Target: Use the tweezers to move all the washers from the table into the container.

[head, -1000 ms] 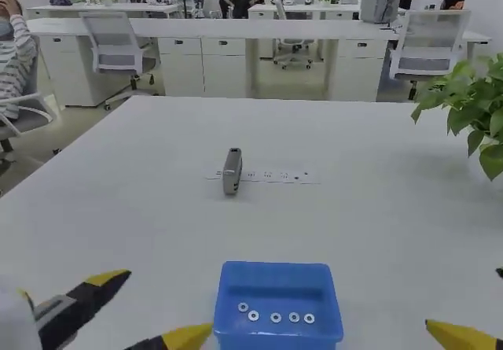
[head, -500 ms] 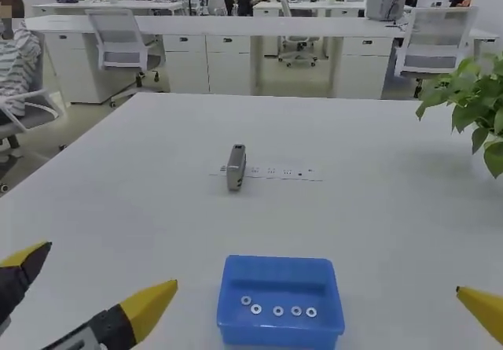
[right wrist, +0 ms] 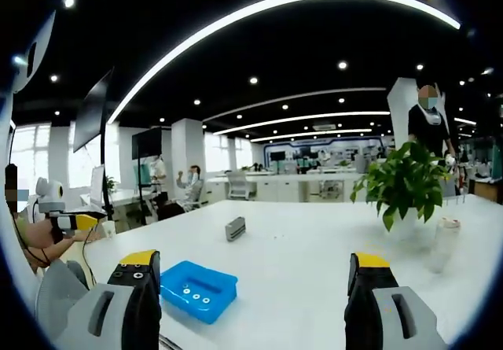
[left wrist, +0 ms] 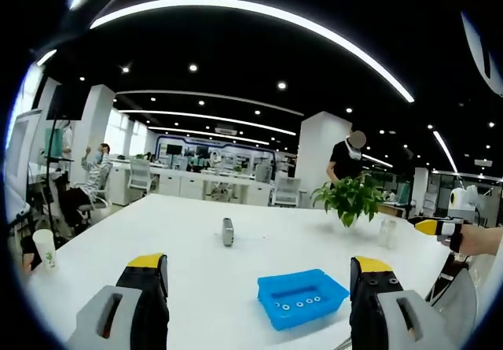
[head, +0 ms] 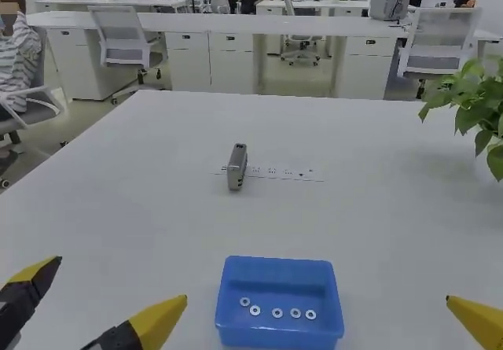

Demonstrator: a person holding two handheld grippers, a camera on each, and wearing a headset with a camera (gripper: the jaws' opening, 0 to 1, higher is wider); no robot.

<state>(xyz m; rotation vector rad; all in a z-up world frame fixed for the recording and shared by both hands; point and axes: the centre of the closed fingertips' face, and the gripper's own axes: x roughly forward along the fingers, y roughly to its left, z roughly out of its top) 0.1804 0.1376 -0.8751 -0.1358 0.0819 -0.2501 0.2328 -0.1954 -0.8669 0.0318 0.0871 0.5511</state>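
Washers [head: 277, 312] sit inside the container [head: 275, 267]; left gripper [left wrist: 258, 263] and right gripper [right wrist: 253, 260] flank it, jaws apart, empty, work seemingly done.

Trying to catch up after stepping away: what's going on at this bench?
A person holds a pair of tongs in each hand over a white table. The left tongs and the right tongs are both open and empty, one on either side of a blue container. Five washers lie in a row inside it. Farther back on the table sits a small grey device beside a line of tiny specks, too small to identify.
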